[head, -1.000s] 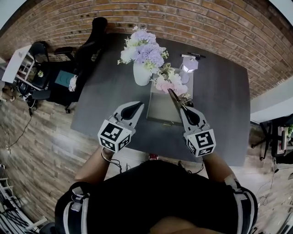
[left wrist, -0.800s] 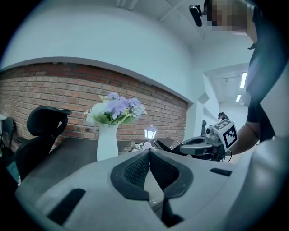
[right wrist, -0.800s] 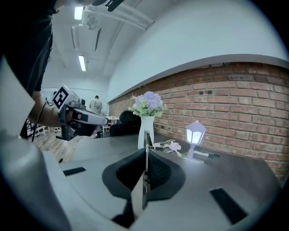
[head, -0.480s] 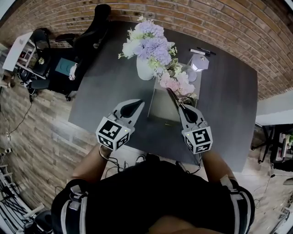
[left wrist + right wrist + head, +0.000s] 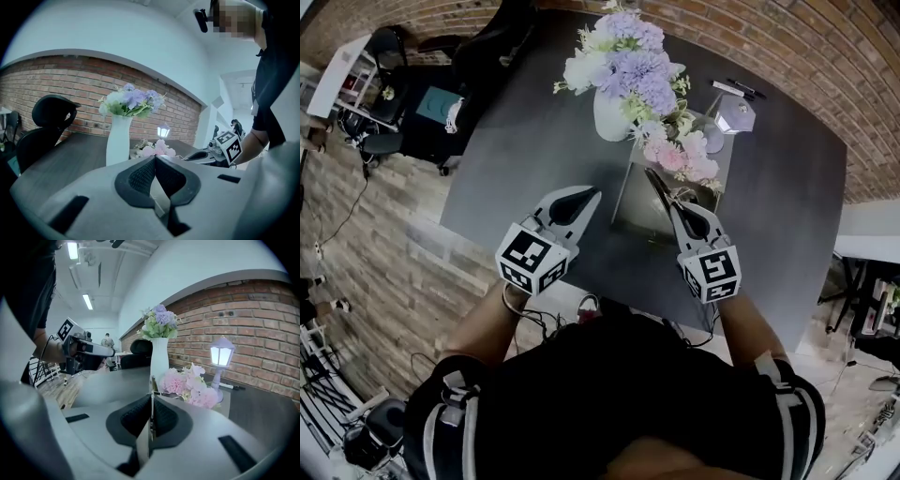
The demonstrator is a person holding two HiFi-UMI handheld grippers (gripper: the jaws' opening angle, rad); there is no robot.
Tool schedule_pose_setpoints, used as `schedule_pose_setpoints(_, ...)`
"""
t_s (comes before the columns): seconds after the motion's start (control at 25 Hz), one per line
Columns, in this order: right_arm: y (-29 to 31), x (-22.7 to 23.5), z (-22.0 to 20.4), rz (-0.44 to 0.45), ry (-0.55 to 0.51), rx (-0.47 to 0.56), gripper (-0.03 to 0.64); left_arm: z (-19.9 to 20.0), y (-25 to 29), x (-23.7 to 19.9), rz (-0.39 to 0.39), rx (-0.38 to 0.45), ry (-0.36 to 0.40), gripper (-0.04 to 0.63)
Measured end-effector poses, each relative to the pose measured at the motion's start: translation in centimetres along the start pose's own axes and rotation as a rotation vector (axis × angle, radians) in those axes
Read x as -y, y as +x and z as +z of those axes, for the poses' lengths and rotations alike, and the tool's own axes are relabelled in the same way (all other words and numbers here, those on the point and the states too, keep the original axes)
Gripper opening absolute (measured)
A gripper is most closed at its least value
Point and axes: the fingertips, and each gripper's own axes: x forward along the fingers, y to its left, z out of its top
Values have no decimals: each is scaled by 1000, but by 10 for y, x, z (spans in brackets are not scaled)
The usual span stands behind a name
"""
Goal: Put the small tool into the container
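Slim blade (image 5: pixel 659 190) unmoved over tray (image 5: pixel 636 214)

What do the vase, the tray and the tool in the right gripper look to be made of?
Vase: smooth white with a soft sheen, probably glazed ceramic.
Tray: flat dull grey, metal or plastic, cannot tell which.
Tool in the right gripper: thin, with a bright glinting edge, likely metal.

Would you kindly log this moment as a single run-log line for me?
phase: carry | right gripper: shut on small tool, tip toward tray | left gripper: shut, empty | tool not yet in tray
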Motion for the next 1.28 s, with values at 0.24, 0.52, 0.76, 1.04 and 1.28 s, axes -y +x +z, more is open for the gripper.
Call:
schedule_pose_setpoints(0.24,9,-2,-18,24,18,-51,0,-8,1,0,1,-4,-19,9)
schedule_pose_setpoints(0.52,14,5,-26,24,54,-85,0,-13,3,2,-5,-5,-32,9)
schedule_pose_setpoints(0.76,18,2,-34,24,50,-128,2,-14,-2,4,1,-5,-31,9)
schedule_pose_setpoints(1.04,14,1,-41,5,49,-175,3,-3,-11,9,4,13,-19,9)
schedule_pose_setpoints(1.28,3,4,-40,-23,83,-171,71,5,-16,18,-10,25,-5,9)
